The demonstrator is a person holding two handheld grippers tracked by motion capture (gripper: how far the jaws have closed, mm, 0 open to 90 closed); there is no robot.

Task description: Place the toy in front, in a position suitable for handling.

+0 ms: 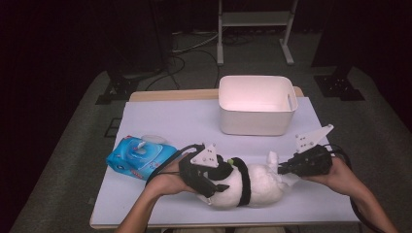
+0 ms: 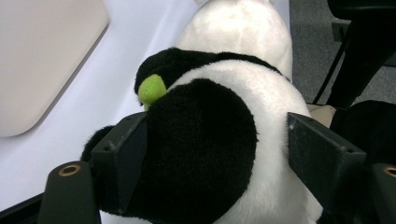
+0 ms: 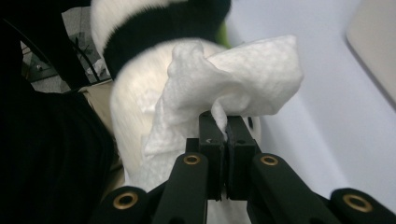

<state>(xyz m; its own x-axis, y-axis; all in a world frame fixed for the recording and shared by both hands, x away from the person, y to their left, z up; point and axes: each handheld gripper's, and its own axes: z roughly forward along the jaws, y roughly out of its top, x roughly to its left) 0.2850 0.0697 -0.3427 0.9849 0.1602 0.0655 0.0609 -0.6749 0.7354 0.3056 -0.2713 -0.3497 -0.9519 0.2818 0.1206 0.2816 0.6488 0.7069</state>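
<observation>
A black-and-white plush panda lies on its side near the table's front edge. My left gripper grips its head end. In the left gripper view the jaws press on either side of a round black patch of the plush, beside a small green tuft. My right gripper is shut on a crumpled white wipe. In the right gripper view the wipe is pinched between the closed fingertips and rests against the panda's white body.
A white plastic bin stands at the back of the white-covered table. A blue pack of wet wipes with its lid up lies at the left. Dark floor, cables and stand legs lie beyond the table.
</observation>
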